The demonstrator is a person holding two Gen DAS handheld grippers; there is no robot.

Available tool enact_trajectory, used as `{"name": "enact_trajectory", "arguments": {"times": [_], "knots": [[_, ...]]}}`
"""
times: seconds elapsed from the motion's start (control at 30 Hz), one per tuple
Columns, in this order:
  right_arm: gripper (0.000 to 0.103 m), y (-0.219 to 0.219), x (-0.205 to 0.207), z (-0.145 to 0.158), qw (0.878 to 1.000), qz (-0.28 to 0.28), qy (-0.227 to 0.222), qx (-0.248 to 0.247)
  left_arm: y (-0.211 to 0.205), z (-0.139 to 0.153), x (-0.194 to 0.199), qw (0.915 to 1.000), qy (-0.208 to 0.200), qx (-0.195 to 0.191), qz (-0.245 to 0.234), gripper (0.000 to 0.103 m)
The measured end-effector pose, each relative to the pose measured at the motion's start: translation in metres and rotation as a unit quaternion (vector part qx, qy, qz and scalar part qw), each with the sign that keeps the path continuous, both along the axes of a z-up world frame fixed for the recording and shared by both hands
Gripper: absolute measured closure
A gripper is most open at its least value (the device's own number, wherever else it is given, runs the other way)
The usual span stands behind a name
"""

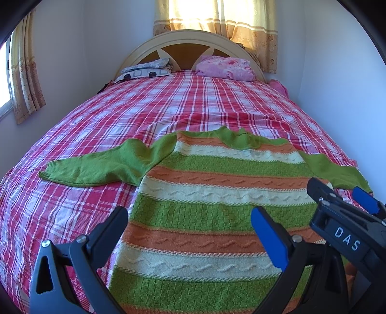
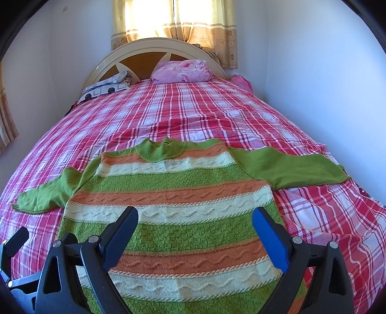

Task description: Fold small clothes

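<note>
A small knitted sweater (image 1: 212,193) with green, orange and cream stripes lies flat on the bed, neck toward the headboard, both green sleeves spread out sideways. It also shows in the right wrist view (image 2: 183,193). My left gripper (image 1: 190,224) is open and empty, hovering over the sweater's lower left part. My right gripper (image 2: 195,227) is open and empty over the lower middle of the sweater. The right gripper also shows in the left wrist view (image 1: 342,195) at the right edge, near the right sleeve (image 1: 337,174). The left sleeve (image 1: 96,169) lies flat.
The bed has a red and white plaid cover (image 1: 168,103). A pink folded blanket (image 1: 224,67) and a patterned pillow (image 1: 144,71) lie by the headboard (image 1: 183,41). White walls close in on both sides; curtains (image 1: 217,17) hang behind.
</note>
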State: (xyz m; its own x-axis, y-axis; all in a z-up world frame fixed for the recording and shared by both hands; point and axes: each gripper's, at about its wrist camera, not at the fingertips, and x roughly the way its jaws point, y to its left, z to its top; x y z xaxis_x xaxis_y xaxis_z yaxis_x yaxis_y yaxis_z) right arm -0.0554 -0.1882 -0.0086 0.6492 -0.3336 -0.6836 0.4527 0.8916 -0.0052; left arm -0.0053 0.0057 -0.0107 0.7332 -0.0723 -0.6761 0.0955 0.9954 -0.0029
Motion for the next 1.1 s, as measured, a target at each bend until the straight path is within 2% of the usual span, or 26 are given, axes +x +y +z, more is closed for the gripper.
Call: {"name": "enact_trajectory", "arguments": {"times": [1.1], "knots": [[0.007,-0.0003,-0.0027,-0.0045,1.000,0.004,0.002,0.003,0.0000,-0.0059,-0.0040,1.0000,0.004,0.007,-0.001,0.000]]}}
